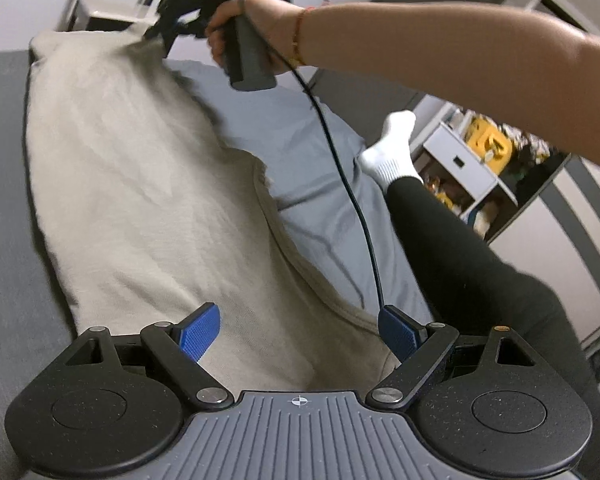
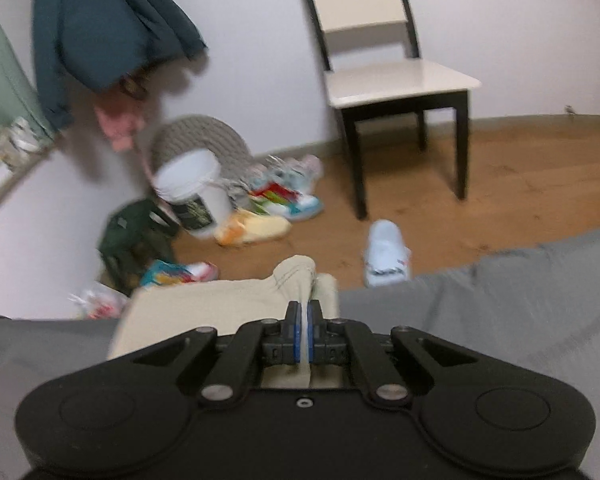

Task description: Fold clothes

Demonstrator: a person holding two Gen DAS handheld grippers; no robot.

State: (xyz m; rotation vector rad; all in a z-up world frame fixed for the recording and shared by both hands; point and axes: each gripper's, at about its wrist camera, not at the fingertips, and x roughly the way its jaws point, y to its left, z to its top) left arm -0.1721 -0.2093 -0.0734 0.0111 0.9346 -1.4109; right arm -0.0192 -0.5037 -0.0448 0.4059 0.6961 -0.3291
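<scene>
A beige knit garment (image 1: 140,184) is seen laid lengthwise over a grey bedsheet (image 1: 300,152), on a bed whose darker grey cover (image 1: 8,184) borders it on the left. The left gripper (image 1: 298,330) is held above the near end of the garment, its blue-padded fingers (image 1: 200,332) spread wide with nothing between them. The right gripper (image 2: 304,330) is recorded in the right wrist view with its fingers drawn almost together, a thin fold of the beige fabric (image 2: 228,300) pinched between the blue pads. In the left wrist view the same gripper (image 1: 156,34) is observed at the far end of the garment, gripped by a bare hand (image 1: 244,28), with that end of the cloth raised off the bed. A black cable (image 1: 339,160) is seen hanging from its handle. A leg in black leggings (image 1: 459,256) with a white sock (image 1: 391,148) rests on the bed at the right. Beyond the bed, a cream-seated chair with dark legs (image 2: 395,80), scattered shoes (image 2: 284,196) and a wooden floor (image 2: 519,184) are noted.
</scene>
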